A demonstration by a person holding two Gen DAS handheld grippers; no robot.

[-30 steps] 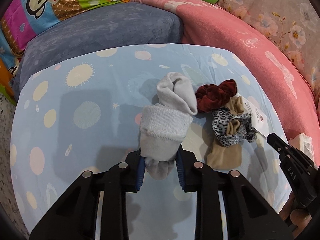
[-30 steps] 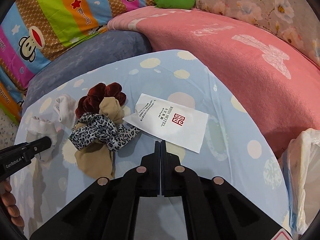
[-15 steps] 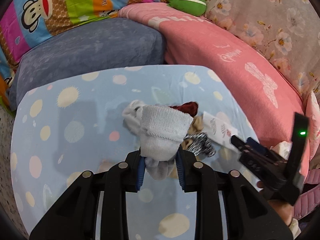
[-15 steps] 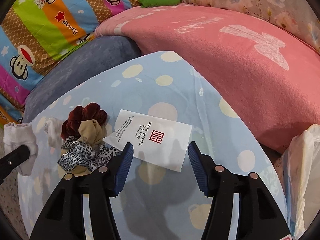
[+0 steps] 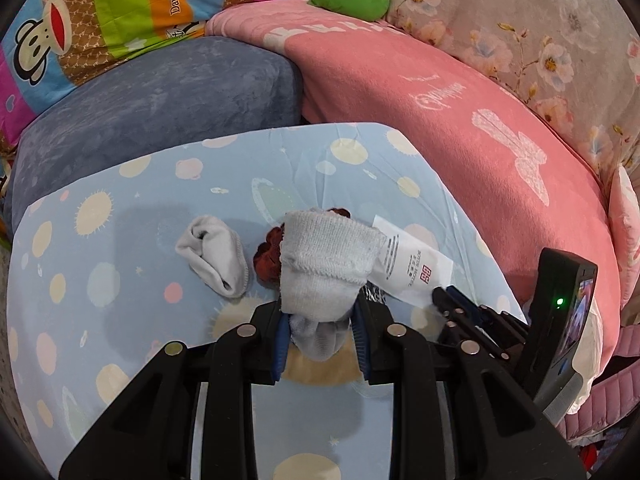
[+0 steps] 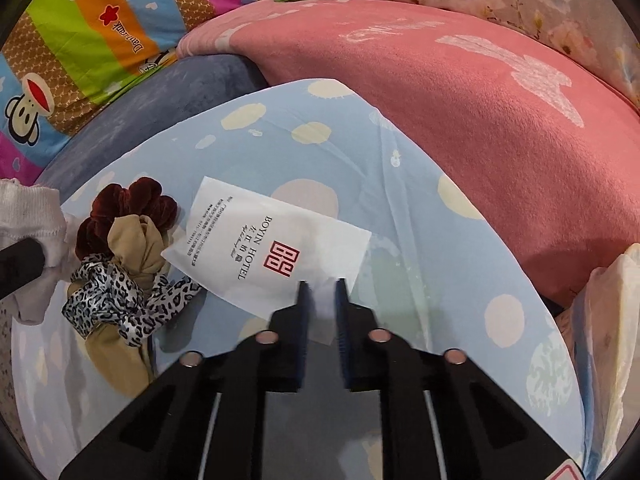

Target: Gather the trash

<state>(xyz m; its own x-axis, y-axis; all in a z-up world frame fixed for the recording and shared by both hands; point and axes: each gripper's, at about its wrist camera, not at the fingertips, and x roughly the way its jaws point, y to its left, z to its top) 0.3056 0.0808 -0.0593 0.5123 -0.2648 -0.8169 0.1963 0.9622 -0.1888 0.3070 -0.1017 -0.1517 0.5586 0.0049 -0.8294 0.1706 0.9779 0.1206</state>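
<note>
Left gripper (image 5: 320, 332) up off the bed (image 5: 120, 320), jaws clamped on a grey sock (image 5: 324, 276), lifted clear for carrying. Right gripper (image 6: 320, 300) low over the white hotel sachet (image 6: 272, 248) near the bed's pink-blanket edge, jaws narrowly parted astride its near corner, likely poised to pinch. Scrunchies (image 6: 120, 264) just beside.

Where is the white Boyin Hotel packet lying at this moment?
In the right wrist view the white Boyin Hotel packet lies flat on the blue spotted sheet, right of the scrunchie pile, its near edge between the right gripper fingers.
</note>
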